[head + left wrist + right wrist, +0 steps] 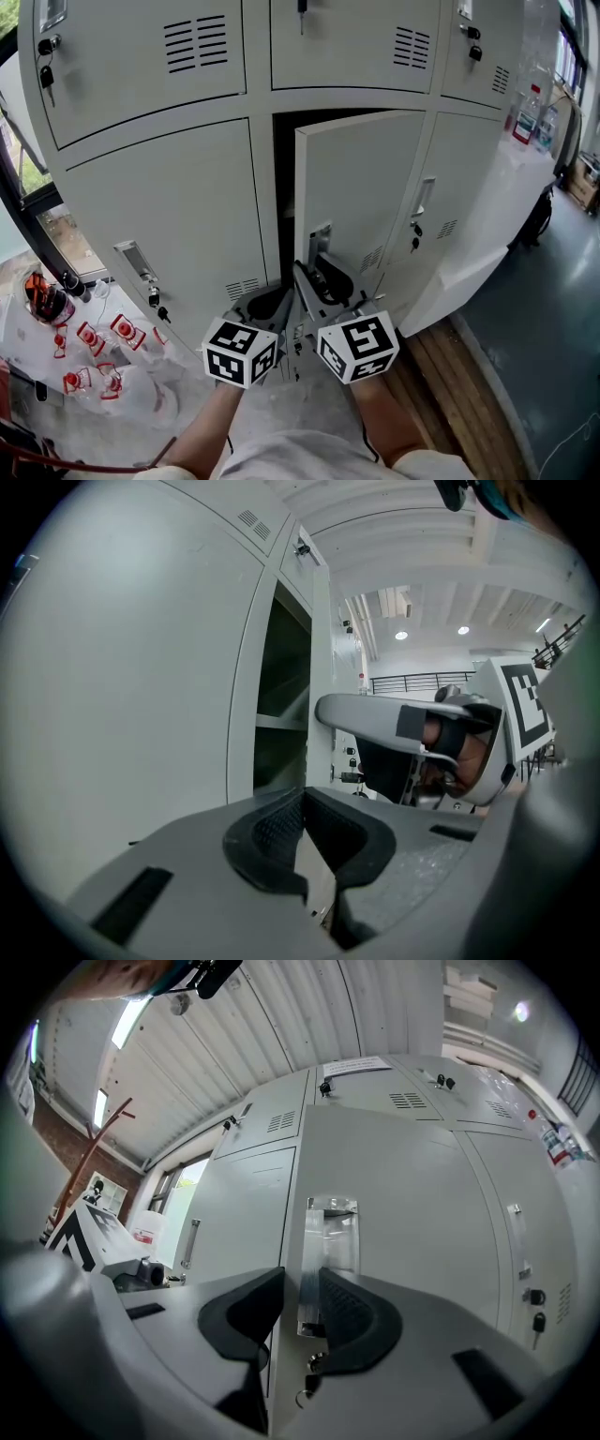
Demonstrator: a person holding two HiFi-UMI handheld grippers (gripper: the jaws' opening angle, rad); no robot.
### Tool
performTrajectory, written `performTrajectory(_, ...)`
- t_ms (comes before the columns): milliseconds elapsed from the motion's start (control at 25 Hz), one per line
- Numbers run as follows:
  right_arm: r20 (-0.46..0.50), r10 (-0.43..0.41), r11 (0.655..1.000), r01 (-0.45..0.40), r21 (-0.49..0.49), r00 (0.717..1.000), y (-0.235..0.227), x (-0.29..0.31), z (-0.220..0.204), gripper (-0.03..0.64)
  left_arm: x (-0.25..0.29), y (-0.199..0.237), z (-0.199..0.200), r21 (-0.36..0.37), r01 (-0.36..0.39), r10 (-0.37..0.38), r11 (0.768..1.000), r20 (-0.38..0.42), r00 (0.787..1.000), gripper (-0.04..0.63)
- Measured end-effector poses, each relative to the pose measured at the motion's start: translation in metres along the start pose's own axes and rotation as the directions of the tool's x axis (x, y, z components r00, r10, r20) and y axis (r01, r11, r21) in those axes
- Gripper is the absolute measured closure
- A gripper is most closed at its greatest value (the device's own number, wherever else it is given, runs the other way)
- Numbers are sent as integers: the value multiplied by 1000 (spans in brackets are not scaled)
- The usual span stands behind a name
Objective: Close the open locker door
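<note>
Locker door (361, 187) stands ajar in the bottom row, with a dark gap (283, 187) left of its free edge. Our right gripper (301, 1302) has its fingers clamped across that edge by the handle (328, 1241). Our left gripper (302, 799), fingers together and empty, sits just beside it.

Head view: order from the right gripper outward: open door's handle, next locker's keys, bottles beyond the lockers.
1. open door's handle: the right gripper straddles it.
2. next locker's keys, to the right.
3. bottles, far upper right.
</note>
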State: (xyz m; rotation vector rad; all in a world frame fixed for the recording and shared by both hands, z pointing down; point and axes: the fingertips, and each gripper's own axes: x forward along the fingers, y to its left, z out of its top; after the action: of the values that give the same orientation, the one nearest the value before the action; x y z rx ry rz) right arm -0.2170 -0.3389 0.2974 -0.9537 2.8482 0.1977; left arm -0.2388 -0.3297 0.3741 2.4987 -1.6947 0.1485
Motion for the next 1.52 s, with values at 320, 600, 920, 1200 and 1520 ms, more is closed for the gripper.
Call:
performTrajectory(320, 4, -30, 999, 30, -12, 1000, -1, 19, -3, 509, 1, 18, 1, -1, 5, -5, 1000, 8, 1000, 589)
performTrajectory(600, 2, -53, 998, 53, -24, 999, -3, 35, -6, 509, -2, 28, 4, -4, 7, -7, 1000, 18, 1000, 589)
performTrajectory(920, -1, -54, 998, 54, -10, 999, -6, 48, -9, 506, -6, 36, 2, -13, 16, -16, 1000, 22, 1000, 589)
performTrajectory(1200, -46, 19, 1000, -18, 16, 999, -9, 62, -12, 502, -9, 39, 3, -10, 17, -17, 1000, 29, 999, 589)
performTrajectory(1520, 1, 127, 975, -126, 185, 992, -13, 65, -15, 515, -7, 43, 3, -12, 13, -13, 1000, 30, 999, 589)
